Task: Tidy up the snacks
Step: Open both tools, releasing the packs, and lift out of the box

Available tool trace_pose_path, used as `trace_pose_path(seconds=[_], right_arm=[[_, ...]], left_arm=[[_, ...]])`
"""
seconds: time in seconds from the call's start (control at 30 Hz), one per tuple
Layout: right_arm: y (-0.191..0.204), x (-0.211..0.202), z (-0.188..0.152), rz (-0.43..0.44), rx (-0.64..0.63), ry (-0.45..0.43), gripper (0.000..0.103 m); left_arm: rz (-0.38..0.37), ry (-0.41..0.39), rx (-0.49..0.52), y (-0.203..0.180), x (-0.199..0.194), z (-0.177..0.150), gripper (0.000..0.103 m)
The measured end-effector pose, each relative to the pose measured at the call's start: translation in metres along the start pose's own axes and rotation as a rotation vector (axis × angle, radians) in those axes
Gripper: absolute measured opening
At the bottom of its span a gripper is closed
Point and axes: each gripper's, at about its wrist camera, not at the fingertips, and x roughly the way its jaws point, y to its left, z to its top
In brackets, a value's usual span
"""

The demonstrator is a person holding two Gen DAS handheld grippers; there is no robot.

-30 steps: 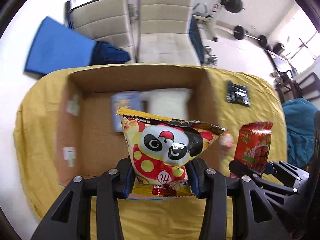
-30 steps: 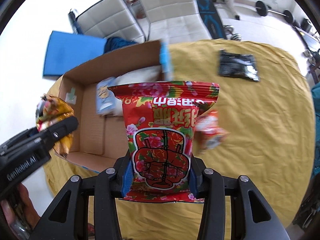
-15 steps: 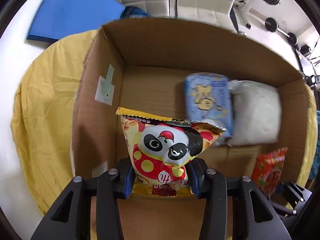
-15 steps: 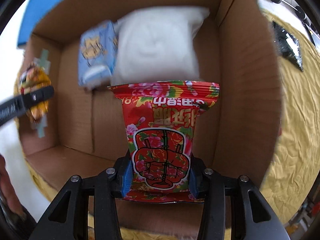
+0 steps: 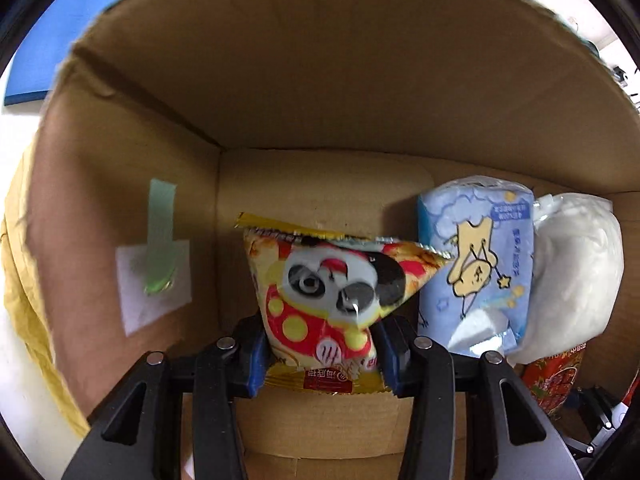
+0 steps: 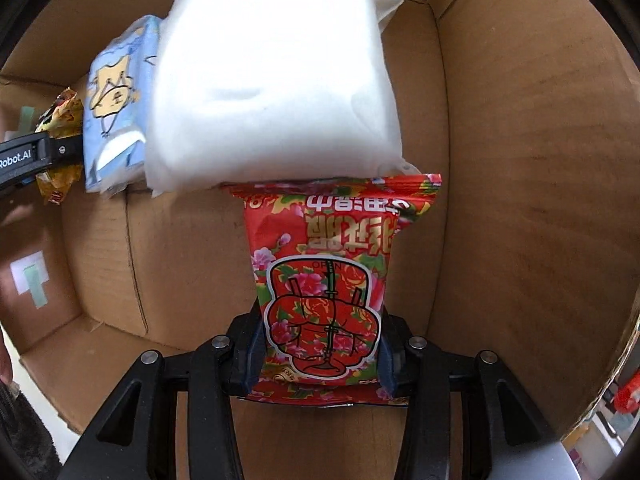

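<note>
Both grippers are down inside a brown cardboard box. My left gripper is shut on a yellow and red panda snack bag, held near the box's left wall. My right gripper is shut on a red flowered snack bag, close to the box's right wall. Its top edge touches a white soft pack. A light blue cartoon pack lies between the white pack and the panda bag. The red bag shows at the lower right of the left wrist view.
A white label with green tape is stuck on the box's left wall. Yellow tablecloth and a blue mat show outside the box. The left gripper's arm crosses the left edge of the right wrist view.
Both grippers have gone down from above the table into the box, each with its bag. The box walls now fill both views.
</note>
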Motion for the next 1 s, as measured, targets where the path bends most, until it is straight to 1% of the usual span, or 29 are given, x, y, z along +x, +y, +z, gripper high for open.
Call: trace_pose_path(seconds=[0.2, 0.3, 0.37, 0.43, 0.47, 0.53, 0.6, 0.77, 0.8, 0.83, 0.87, 0.9, 0.97, 1.0], right_arm=[[0.013, 0.002, 0.003, -0.015, 0.000, -0.012, 0.049], [0.017, -0.001, -0.003, -0.022, -0.007, -0.023, 0.051], [0.021, -0.014, -0.003, -0.021, -0.012, -0.027, 0.055], [0.024, -0.022, -0.005, -0.006, -0.019, -0.039, 0.063], [0.026, -0.026, -0.006, -0.002, -0.022, -0.046, 0.065], [0.029, -0.036, -0.012, 0.006, -0.030, -0.059, 0.073], [0.034, -0.044, -0.015, 0.016, -0.036, -0.071, 0.079], [0.039, -0.061, -0.023, 0.010, -0.046, -0.100, 0.087], [0.039, -0.066, -0.025, 0.014, -0.044, -0.108, 0.093], [0.038, -0.069, -0.028, 0.019, -0.042, -0.115, 0.095], [0.038, -0.073, -0.030, 0.020, -0.039, -0.122, 0.095], [0.039, -0.077, -0.032, 0.021, -0.038, -0.130, 0.095], [0.035, -0.079, -0.036, 0.025, -0.039, -0.140, 0.099], [0.035, -0.081, -0.037, 0.026, -0.039, -0.146, 0.103]], left_arm=[[-0.008, 0.008, 0.007, -0.001, 0.001, 0.004, 0.044], [-0.023, 0.007, 0.003, -0.005, -0.005, 0.000, 0.046], [-0.019, 0.007, 0.006, -0.007, -0.009, -0.003, 0.047], [-0.015, 0.007, 0.013, -0.008, -0.011, -0.002, 0.048], [-0.012, 0.008, 0.014, -0.008, -0.013, -0.003, 0.048], [-0.013, 0.006, 0.010, -0.009, -0.017, -0.008, 0.048], [-0.021, 0.007, 0.001, -0.010, -0.021, -0.012, 0.051], [-0.032, -0.023, -0.018, -0.010, -0.038, -0.024, 0.052], [-0.036, -0.029, -0.022, -0.011, -0.042, -0.030, 0.055], [-0.042, -0.038, -0.026, -0.012, -0.047, -0.034, 0.059], [-0.046, -0.045, -0.027, -0.013, -0.050, -0.037, 0.070], [-0.046, -0.056, -0.029, -0.011, -0.054, -0.040, 0.079], [-0.044, -0.083, -0.026, -0.009, -0.063, -0.048, 0.087], [-0.043, -0.099, -0.023, -0.006, -0.068, -0.050, 0.089]])
